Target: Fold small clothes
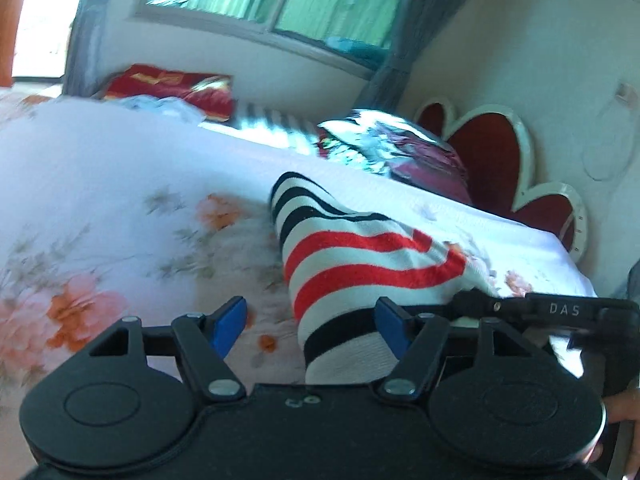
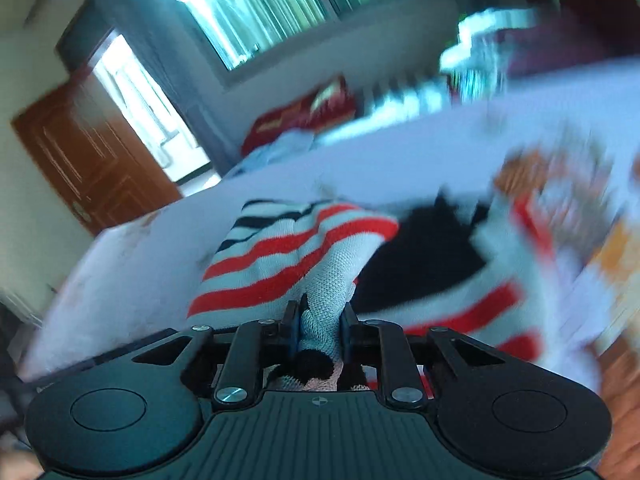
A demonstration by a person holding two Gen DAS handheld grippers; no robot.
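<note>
Floral bedsheet (image 1: 100, 208) carried the striped knit garment (image 1: 360, 256), long axis running straight ahead of the left gripper (image 1: 310, 320). Left jaws gaped wide, holding nothing, cloth's near end between them. Right gripper (image 2: 320, 320) was clamped on a bunched fold, so it was nearer.

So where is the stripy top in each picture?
Left wrist view: the striped top lies on the floral bedsheet, center-right, running down between the open left gripper fingers.
Right wrist view: the striped top fills the center, a fold pinched in the right gripper.
Shared landmark: the red pillow under the window.
</note>
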